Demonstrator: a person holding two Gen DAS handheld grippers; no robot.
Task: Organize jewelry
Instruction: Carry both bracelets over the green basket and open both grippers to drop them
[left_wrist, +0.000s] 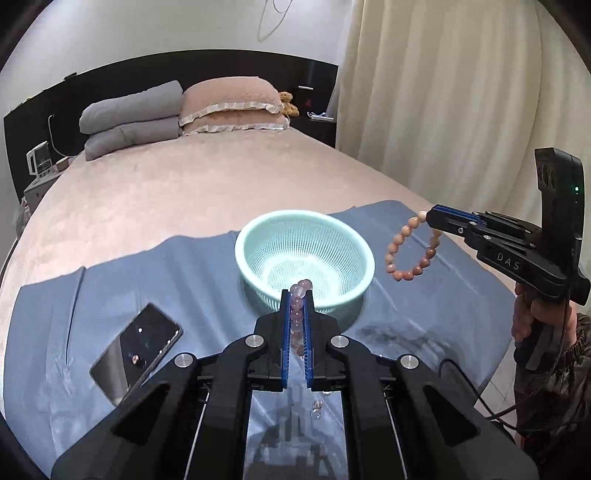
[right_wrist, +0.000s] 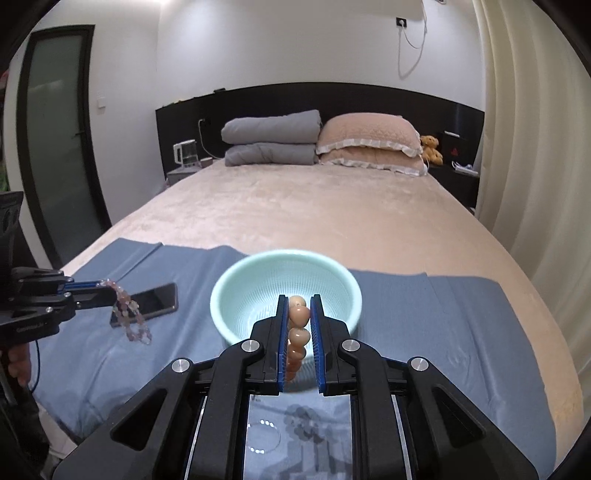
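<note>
A mint green mesh basket stands on a blue cloth on the bed; it also shows in the right wrist view. My left gripper is shut on a pale pink bead bracelet and holds it in the air just short of the basket's near rim; from the right wrist view the bracelet hangs from the left gripper. My right gripper is shut on an orange-pink bead bracelet before the basket; in the left wrist view that bracelet dangles to the right of the basket from the right gripper.
A black phone lies on the blue cloth left of the basket, also in the right wrist view. Pillows and folded grey bedding lie at the headboard. A curtain hangs on the right.
</note>
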